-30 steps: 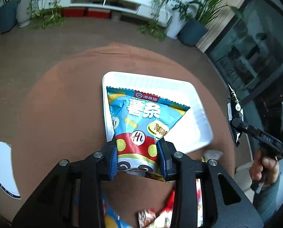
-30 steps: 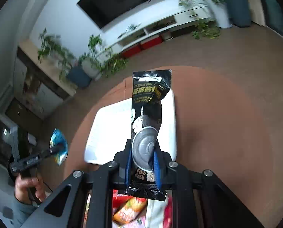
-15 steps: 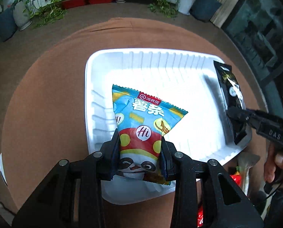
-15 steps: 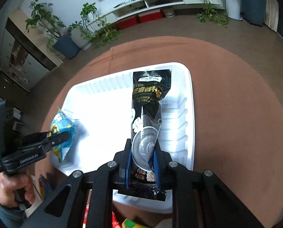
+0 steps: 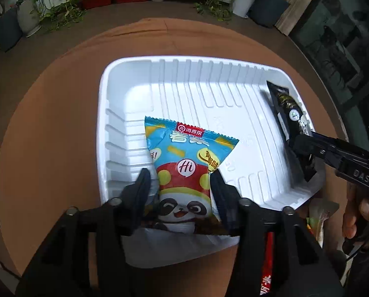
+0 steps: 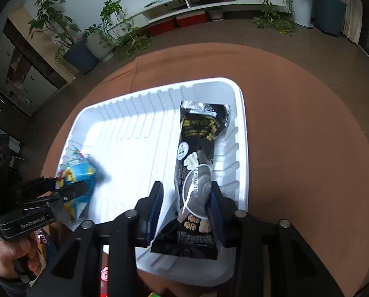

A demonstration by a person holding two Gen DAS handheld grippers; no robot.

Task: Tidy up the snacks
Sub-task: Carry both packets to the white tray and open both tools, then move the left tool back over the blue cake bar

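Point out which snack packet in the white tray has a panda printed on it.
The blue packet at the tray's left end, between the left claw's fingers. The other packet is long and black, showing nuts, at the right end.

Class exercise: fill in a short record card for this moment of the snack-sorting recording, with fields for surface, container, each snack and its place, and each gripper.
surface: round brown table
container: white tray
blue snack bag: in the tray's left part
black snack bag: along the tray's right wall
left gripper: jaws just opened, bag between them, released
right gripper: jaws just opened, bag between them, released
other snacks: loose by the tray's near edge
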